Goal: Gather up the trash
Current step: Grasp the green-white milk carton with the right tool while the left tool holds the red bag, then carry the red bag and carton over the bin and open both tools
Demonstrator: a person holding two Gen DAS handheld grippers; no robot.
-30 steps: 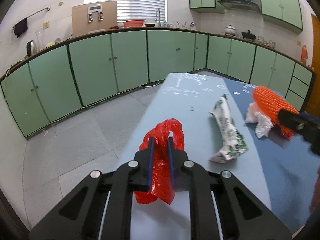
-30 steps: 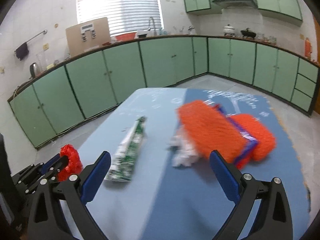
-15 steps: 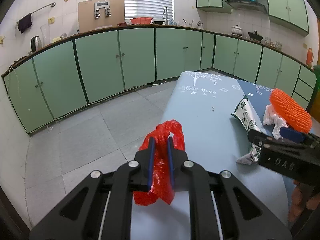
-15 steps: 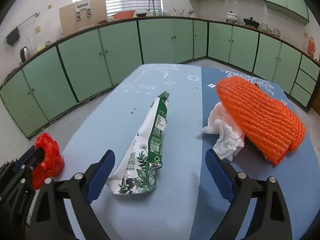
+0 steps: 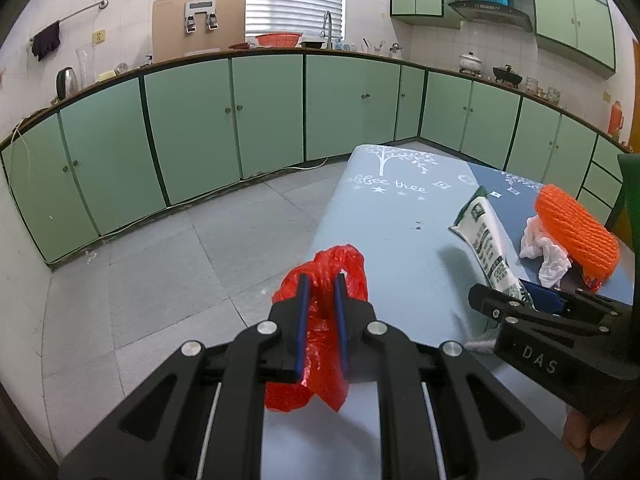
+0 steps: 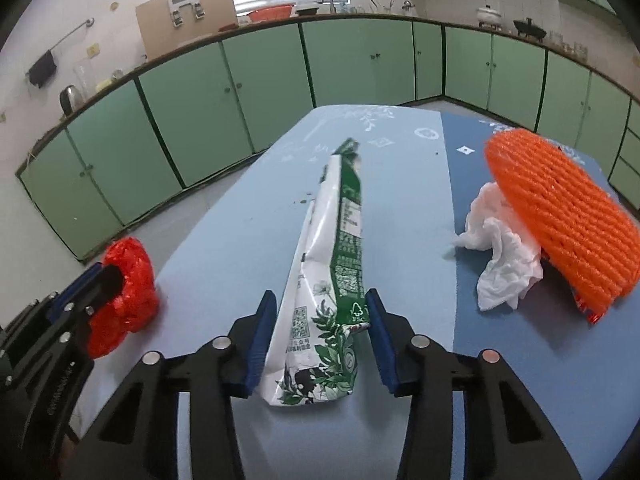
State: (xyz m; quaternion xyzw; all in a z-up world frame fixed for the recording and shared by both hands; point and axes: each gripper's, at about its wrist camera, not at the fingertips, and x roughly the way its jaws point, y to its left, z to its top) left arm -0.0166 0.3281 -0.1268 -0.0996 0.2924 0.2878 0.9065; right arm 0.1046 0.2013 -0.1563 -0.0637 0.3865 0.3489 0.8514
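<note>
Flattened milk carton, green and white, lying lengthwise on the blue table with its near end between the fingers of the right gripper. The carton looks light and thin-walled; it should crease rather than resist, and its glossy printed skin may slide under a weak pinch. The near end, where the folds are creased thick, seems the soundest place to take hold. The right gripper's jaws stand partly open, one blue pad to each side of the carton, close to its edges; whether either pad touches cannot be told. Nothing is clamped yet.

Left gripper, at the table's left edge: jaws nearly closed, pinching a crumpled red plastic bag. The bag is soft, weightless film; its loose lower folds hang free below the pads and above the table's near edge.

To the right of the carton and apart from it: a wad of white tissue, touching and partly tucked beneath an orange foam net sleeve. Both appear light and compressible.

Nothing lies between the right gripper and the carton. The left gripper and its bag sit well to the carton's left and should not interfere. Beyond the table: green cabinets under a cluttered counter.
</note>
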